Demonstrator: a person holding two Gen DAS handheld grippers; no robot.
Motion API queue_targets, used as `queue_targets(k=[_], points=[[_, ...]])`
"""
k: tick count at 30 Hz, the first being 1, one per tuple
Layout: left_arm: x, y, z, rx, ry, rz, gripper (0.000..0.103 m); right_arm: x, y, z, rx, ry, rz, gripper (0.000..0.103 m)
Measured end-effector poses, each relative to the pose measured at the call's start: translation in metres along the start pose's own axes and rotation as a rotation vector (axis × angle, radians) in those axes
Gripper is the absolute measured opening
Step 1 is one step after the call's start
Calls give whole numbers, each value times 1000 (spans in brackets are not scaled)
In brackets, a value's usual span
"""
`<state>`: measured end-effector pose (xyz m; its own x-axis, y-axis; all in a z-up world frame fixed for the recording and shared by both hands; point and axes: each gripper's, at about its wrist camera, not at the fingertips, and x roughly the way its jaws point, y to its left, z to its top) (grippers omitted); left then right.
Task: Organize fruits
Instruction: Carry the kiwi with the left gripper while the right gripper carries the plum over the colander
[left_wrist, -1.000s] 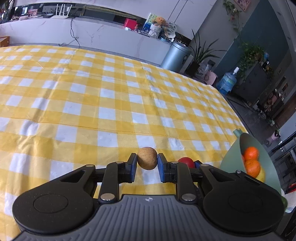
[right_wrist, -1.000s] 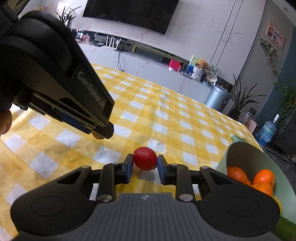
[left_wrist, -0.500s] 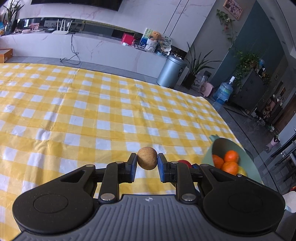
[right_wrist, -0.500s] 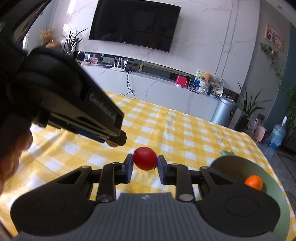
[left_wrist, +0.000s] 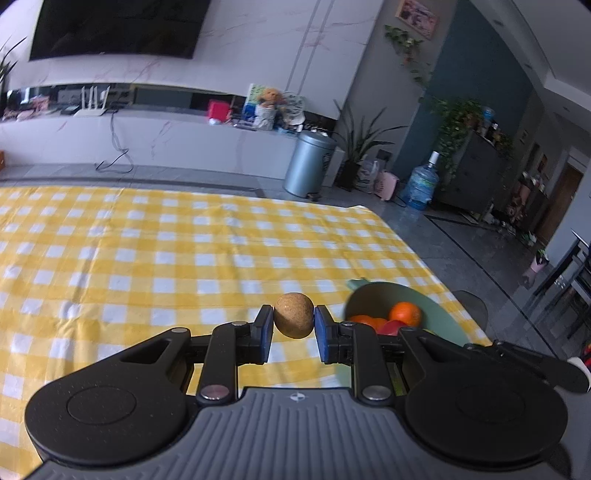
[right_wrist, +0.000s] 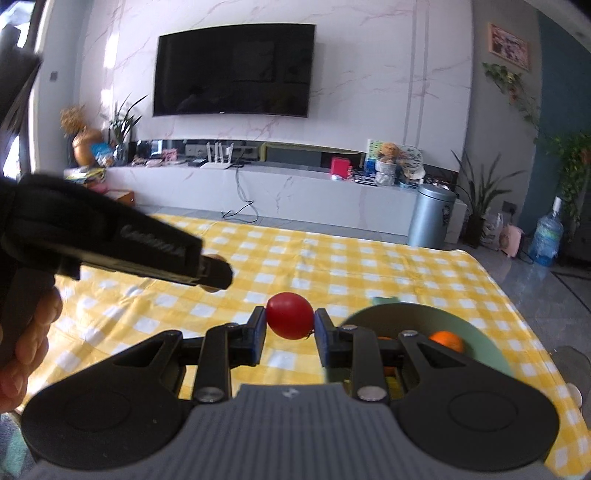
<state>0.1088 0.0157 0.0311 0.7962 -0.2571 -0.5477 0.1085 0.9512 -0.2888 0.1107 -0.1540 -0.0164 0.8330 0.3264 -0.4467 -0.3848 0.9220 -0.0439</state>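
My left gripper (left_wrist: 294, 320) is shut on a round brown fruit (left_wrist: 294, 316) and holds it in the air above the yellow checked table. My right gripper (right_wrist: 290, 322) is shut on a red fruit (right_wrist: 289, 315), also held above the table. A green bowl (left_wrist: 436, 314) sits at the right end of the table with several oranges (left_wrist: 405, 313) in it; it also shows in the right wrist view (right_wrist: 476, 332). In the right wrist view the left gripper's body (right_wrist: 110, 240) is to the left, a little higher.
The yellow checked tablecloth (left_wrist: 147, 258) covers the table; its right edge (left_wrist: 424, 258) runs close to the bowl. Beyond it are a grey bin (left_wrist: 309, 164), a water bottle (left_wrist: 421, 182) and a white TV counter (left_wrist: 147, 140).
Both grippers have risen and tilted up with their fruits still held. The bowl now shows closer to the middle of both views.
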Motion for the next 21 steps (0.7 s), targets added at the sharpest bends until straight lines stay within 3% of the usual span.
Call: queue_targets(k=[9, 21], points=[[9, -48, 1, 110, 9, -56, 26, -29, -58, 5, 104, 5, -54, 24], [69, -88, -4, 190, 164, -129, 26, -20, -113, -7, 156, 118, -115, 24]])
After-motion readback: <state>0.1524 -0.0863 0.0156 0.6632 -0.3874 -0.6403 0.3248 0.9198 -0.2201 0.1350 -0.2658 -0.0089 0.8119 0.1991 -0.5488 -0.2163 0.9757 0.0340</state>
